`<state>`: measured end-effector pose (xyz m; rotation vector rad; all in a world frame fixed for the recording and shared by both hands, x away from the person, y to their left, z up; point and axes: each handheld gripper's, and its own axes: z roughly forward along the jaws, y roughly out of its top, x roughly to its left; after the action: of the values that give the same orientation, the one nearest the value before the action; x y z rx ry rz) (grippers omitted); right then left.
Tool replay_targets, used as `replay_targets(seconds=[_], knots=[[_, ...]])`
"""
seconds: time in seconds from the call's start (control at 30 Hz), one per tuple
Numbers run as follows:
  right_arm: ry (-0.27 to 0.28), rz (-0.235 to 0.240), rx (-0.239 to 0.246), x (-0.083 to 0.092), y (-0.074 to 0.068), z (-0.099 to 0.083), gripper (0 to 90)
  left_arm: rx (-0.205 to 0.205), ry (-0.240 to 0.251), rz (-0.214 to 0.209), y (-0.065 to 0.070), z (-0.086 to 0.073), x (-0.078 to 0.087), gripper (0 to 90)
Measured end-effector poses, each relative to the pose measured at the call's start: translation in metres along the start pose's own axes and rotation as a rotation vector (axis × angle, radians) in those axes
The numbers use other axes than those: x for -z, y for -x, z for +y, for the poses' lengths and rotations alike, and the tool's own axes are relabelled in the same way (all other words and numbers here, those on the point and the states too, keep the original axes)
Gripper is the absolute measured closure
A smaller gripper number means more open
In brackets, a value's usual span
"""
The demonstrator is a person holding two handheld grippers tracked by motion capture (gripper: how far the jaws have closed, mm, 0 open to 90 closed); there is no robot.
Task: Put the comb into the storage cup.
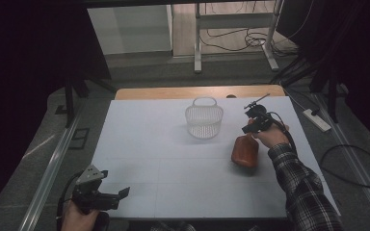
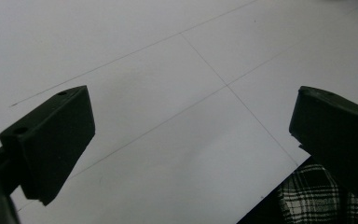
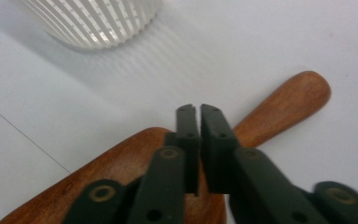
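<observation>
Right gripper (image 3: 198, 109), centre of its own view, is clenched on the thin edge of a wooden paddle (image 1: 244, 151) lying right of centre on the table (image 1: 139, 144), near the white basket (image 1: 204, 118), presumably its destination. Left gripper (image 1: 120, 195) idles released, lower left.

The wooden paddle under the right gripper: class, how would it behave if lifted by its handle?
The wooden paddle looks solid, so probably stiff. Its broad blade would likely droop from a handle grip. The smooth finish may slip.
</observation>
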<state>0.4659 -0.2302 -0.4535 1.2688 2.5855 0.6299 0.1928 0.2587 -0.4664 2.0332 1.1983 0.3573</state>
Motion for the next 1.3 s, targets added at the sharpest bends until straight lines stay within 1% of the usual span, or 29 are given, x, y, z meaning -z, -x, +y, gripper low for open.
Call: replay_targets(seconds=[0.03,0.13,0.3,0.6,0.83,0.97,1.03,1.3], knots=[[0.001,0.005,0.001,-0.001,0.0,0.001,88.8,-0.001,-0.001,0.0,0.0,0.0,0.0,0.9],[0.003,0.01,0.004,-0.002,0.0,0.002,89.0,-0.001,-0.001,0.0,0.0,0.0,0.0,1.0],[-0.007,-0.004,0.028,-0.006,-0.001,0.002,89.0,-0.004,-0.003,0.0,0.0,0.0,0.0,1.0],[-0.017,-0.02,0.033,-0.016,-0.001,0.003,88.9,-0.008,-0.006,0.002,0.001,0.0,-0.001,1.1],[-0.049,-0.033,0.037,-0.026,0.002,0.003,88.9,-0.008,-0.007,0.002,0.001,0.0,-0.001,1.2],[-0.063,-0.038,0.048,-0.031,0.002,0.003,88.9,-0.008,-0.007,0.003,0.001,0.0,-0.001,1.2],[-0.069,-0.041,0.053,-0.033,0.001,0.003,88.9,-0.009,-0.007,0.004,0.001,0.0,-0.001,1.2],[-0.076,-0.047,0.048,-0.035,0.004,0.001,89.0,-0.01,-0.009,0.004,0.001,0.0,-0.001,1.3]])
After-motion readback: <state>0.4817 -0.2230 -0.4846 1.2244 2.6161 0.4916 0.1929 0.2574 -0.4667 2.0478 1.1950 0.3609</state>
